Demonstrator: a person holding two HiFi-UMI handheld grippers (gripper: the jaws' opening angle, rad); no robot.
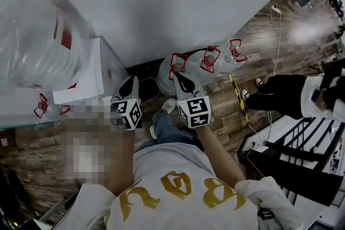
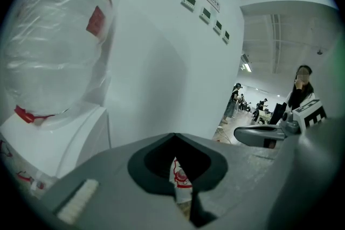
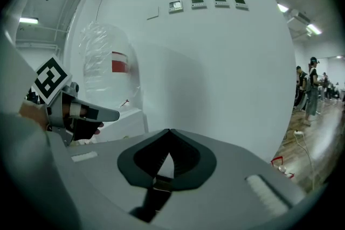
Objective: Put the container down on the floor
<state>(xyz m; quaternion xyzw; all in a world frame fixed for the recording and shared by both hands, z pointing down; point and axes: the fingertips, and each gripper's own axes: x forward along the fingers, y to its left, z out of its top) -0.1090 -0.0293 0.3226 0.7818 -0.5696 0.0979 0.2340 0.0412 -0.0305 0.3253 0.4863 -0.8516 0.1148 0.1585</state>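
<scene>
Several clear plastic-wrapped water containers point(image 1: 215, 64) with red handles lie on the wooden floor against the white wall. Another container point(image 1: 38, 40) stands upside down on a white dispenser point(image 1: 94, 75) at the left, seen also as the container point(image 2: 54, 35) and the container point(image 3: 108, 67). My left gripper point(image 1: 128, 84) and right gripper point(image 1: 182, 82) are held side by side, high above the floor containers, touching none. The left gripper point(image 2: 173, 138) is shut and empty; part of a red-printed container point(image 2: 181, 183) shows below its jaws. The right gripper point(image 3: 170, 133) is shut and empty.
A person in black point(image 1: 285, 97) stands at the right beside a yellow-black floor strip point(image 1: 237, 97). A white cable point(image 1: 277, 35) runs along the floor. Black railings point(image 1: 291, 159) fill the lower right. More red handles point(image 1: 41, 105) show by the dispenser's foot.
</scene>
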